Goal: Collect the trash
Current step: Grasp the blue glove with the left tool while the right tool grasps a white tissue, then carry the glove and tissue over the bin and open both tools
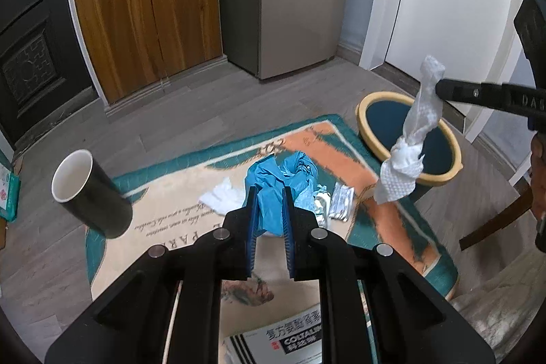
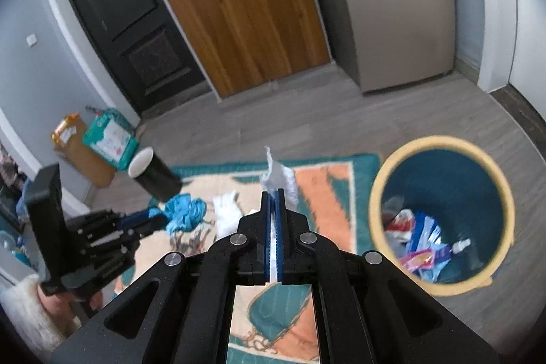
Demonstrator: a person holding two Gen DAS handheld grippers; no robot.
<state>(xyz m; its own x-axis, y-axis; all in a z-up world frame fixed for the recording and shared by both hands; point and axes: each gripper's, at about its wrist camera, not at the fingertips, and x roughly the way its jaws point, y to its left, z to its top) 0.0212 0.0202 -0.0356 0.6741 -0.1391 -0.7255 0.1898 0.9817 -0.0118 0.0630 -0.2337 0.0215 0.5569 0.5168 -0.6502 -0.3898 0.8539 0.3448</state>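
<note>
A twisted white tissue (image 1: 414,128) is held up in the air, its long axis running from upper right to lower left in the left wrist view, the frayed end hanging low over the bin (image 1: 407,133). It is pinched near its upper end by the right hand-held gripper (image 2: 273,193), whose jaws are pressed together on it.

A crumpled blue bag (image 1: 281,179) is pinched between the narrowly parted jaws of the left hand-held gripper (image 1: 269,193); in the right wrist view the bag (image 2: 184,214) is seen bunched at its tips, above the rug (image 1: 191,190).

Just beyond the left hand-held gripper, a second white tissue (image 1: 221,195) and foil wrappers (image 1: 336,202) are seen lying on the rug. To its left a black cup (image 1: 90,193) is seen, tilted with its white inside facing the camera. To the right of the right hand-held gripper, the bin (image 2: 442,210) is seen open, with wrappers already inside. A printed box (image 1: 283,340) lies below the left hand-held gripper.
</note>
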